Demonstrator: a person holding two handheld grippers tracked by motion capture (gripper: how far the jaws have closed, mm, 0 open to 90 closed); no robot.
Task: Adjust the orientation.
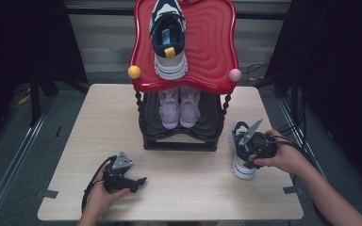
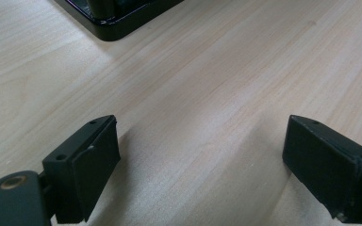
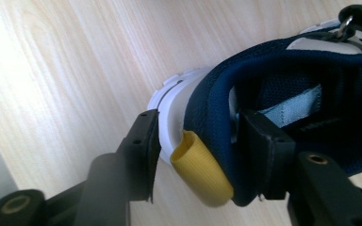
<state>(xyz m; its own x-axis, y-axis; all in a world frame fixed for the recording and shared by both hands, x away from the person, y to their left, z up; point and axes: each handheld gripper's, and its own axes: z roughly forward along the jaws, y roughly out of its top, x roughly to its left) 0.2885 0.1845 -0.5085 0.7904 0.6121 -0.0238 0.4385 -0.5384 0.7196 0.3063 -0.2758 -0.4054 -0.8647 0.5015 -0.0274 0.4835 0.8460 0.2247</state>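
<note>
Left tool (image 1: 139, 180), jaws apart and empty, rests on the desk (image 1: 184, 197) well away from the work. Shoe rack (image 1: 181, 136) stands at centre. Right tool (image 3: 195, 143) clamps the heel collar of the navy sneaker (image 1: 242, 150) beside the rack's right foot, toe pointing away; this hand is nearer.

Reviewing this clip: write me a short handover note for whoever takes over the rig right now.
Left tongs: open, resting on the table, holding nothing.
Right tongs: closed on the heel of the navy and white sneaker, one jaw inside the collar, one outside by the yellow pull tab.
Done: matching sneaker sits on the red top shelf; pink pair on the lower shelf.
Left: probably lift this sneaker beside its mate.
</note>
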